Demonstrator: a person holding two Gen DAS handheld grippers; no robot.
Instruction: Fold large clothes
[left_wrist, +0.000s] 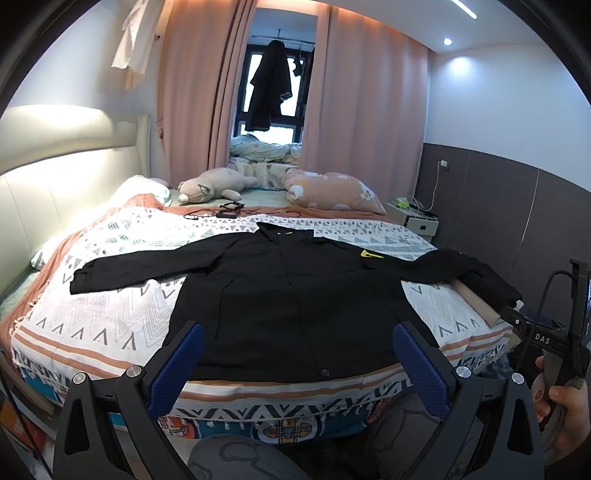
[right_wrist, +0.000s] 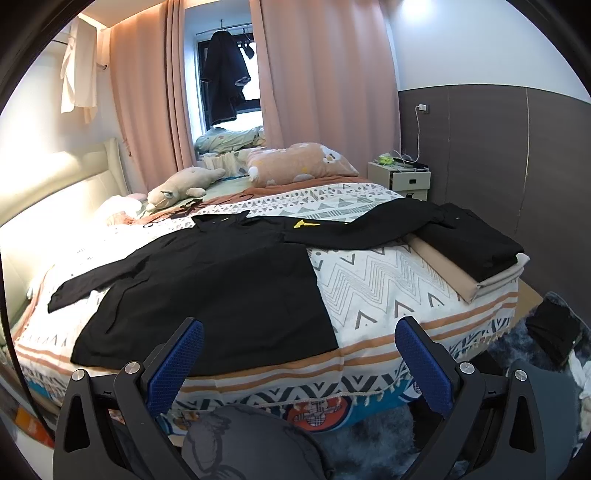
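Zigzag-woven bedspread (left_wrist: 110, 310) under flat, matte, seemingly cotton black jacket (left_wrist: 295, 306).

The matt black cloth jacket (left_wrist: 295, 295) lies on a woven patterned bedspread (left_wrist: 110, 314); tongs' blue pads (left_wrist: 177, 369) look textured rubber.

Each gripper is built from black arms fitted with silver round-headed screws. The left gripper (left_wrist: 298, 363) carries two blue pads (left_wrist: 177, 369) with a fine dotted texture, and the same blue pads (right_wrist: 424, 365) are seen on the right gripper (right_wrist: 299, 363). In the left wrist view the right gripper's black body is marked "DAS" in white letters, and a thin black cable (left_wrist: 546, 291) is looped from it. Grey trousers (right_wrist: 251, 443) printed with dark outlined shapes are worn.
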